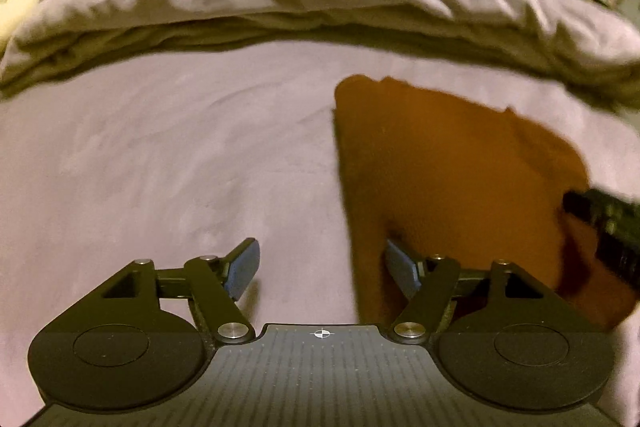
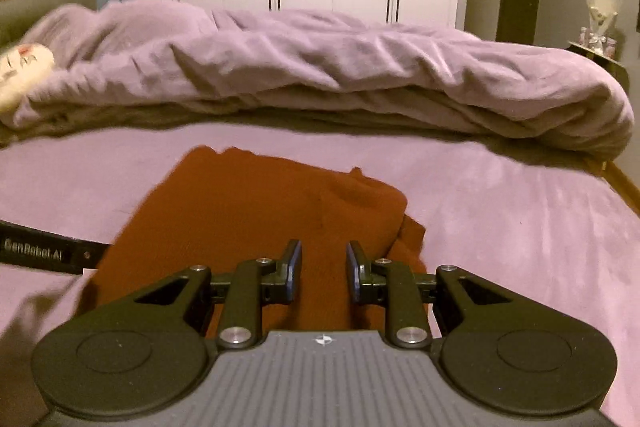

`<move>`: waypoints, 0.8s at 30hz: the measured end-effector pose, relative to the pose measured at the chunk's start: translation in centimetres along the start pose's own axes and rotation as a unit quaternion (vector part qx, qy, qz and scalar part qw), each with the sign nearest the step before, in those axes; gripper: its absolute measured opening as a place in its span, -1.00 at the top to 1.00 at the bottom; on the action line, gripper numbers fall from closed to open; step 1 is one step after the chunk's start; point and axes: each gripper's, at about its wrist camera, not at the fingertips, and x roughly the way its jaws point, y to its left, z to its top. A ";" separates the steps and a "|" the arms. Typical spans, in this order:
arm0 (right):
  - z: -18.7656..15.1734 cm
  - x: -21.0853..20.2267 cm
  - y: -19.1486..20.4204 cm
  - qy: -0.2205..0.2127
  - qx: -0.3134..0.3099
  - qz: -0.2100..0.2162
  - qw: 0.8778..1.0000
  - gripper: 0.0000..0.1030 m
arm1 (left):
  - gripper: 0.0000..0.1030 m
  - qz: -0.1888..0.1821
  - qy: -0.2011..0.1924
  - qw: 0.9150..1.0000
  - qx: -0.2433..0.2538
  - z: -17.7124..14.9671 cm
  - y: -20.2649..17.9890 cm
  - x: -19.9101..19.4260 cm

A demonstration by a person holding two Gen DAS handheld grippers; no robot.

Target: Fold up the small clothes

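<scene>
Rust-brown soft knit garment [image 2: 248, 211] lies part-folded mid-bed on lilac sheet [image 2: 500, 227]. Judged light, limp, non-slippery; pinch at hem corners. Left gripper [image 1: 322, 269] jaws apart, empty, straddling garment's edge. Right gripper [image 2: 323, 269] jaws narrowly apart, empty.

Left gripper [image 1: 322, 269] agape beside rust-brown garment [image 1: 440, 163]

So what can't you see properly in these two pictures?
- Orange-brown garment: its near edge is hidden behind the right tool in the right wrist view, and what kind of clothing it is can't be told.
- Left wrist view: the garment's right side is covered by the right tool's dark body.
- White thing by the rumpled blanket: cut off by the left edge and blurred.
</scene>
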 end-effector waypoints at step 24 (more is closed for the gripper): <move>1.6 3.5 -1.2 -0.010 0.014 -0.001 1.000 0.47 | -0.56 0.014 -0.025 0.994 -0.106 4.4 1.7 3.6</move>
